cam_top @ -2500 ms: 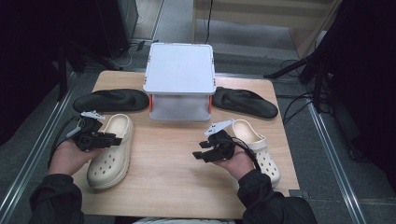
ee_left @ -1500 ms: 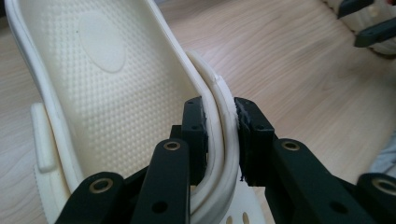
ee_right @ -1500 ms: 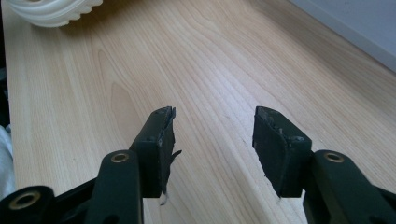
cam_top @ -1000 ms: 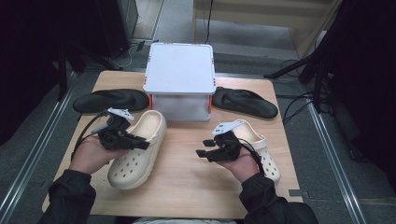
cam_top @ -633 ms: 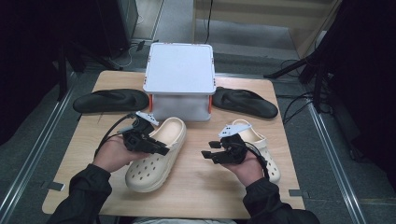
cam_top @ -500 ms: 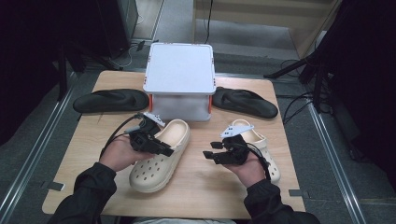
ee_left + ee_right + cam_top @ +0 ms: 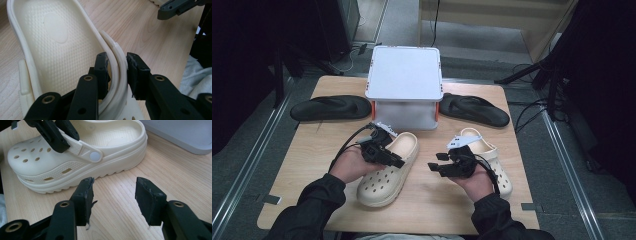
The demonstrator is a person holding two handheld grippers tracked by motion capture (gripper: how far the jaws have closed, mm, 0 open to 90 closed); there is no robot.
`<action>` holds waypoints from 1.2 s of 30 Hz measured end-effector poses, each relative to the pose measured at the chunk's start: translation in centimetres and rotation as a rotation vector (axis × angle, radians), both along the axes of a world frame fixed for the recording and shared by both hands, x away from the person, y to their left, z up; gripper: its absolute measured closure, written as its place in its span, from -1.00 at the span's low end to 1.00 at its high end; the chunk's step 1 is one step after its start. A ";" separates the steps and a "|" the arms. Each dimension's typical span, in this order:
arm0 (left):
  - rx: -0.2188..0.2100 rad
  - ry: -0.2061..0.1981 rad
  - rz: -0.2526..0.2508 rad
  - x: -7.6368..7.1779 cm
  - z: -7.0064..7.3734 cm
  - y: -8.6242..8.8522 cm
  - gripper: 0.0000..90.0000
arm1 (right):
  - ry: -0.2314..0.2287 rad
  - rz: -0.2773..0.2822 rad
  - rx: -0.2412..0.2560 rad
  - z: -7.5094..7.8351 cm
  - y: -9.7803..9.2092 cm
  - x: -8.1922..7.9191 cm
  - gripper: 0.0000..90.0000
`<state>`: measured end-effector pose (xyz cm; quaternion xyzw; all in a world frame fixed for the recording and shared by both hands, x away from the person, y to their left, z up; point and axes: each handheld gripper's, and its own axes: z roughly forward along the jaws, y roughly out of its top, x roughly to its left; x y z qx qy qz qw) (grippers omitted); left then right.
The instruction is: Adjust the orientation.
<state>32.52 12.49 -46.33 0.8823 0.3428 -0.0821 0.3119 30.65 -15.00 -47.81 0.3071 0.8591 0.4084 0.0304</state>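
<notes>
Your cream clog [image 7: 388,169] sits mid-table before the white box [image 7: 404,85], its rim and strap pinched by your left gripper [image 7: 117,67]; your right gripper [image 7: 113,195] hangs open beside it. Next, I judge, set it beside its mate [image 7: 490,159]

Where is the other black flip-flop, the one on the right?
In the high view, that flip-flop lies at the table's far right, beside the white box and behind the right clog.

A lab or workshop: a bare wooden table [image 7: 312,150] stands between metal floor rails [image 7: 247,165], cables [image 7: 532,107] and dark equipment stands [image 7: 557,75].
</notes>
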 end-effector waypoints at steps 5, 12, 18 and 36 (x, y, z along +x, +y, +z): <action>-0.026 -0.044 0.036 -0.2 0.9 0.5 0.41 | -0.003 0.003 0.011 0.0 0.3 0.1 0.10; -0.043 -0.129 0.090 -1.9 2.8 1.8 0.59 | -0.011 -0.004 0.032 0.0 1.0 0.8 0.31; -0.037 -0.155 0.141 -4.5 3.0 3.0 0.96 | -0.012 0.026 0.026 0.1 2.6 1.8 1.00; 0.012 -0.118 0.188 -9.2 -0.7 2.0 1.00 | 0.011 0.091 0.006 -0.9 7.2 4.4 1.00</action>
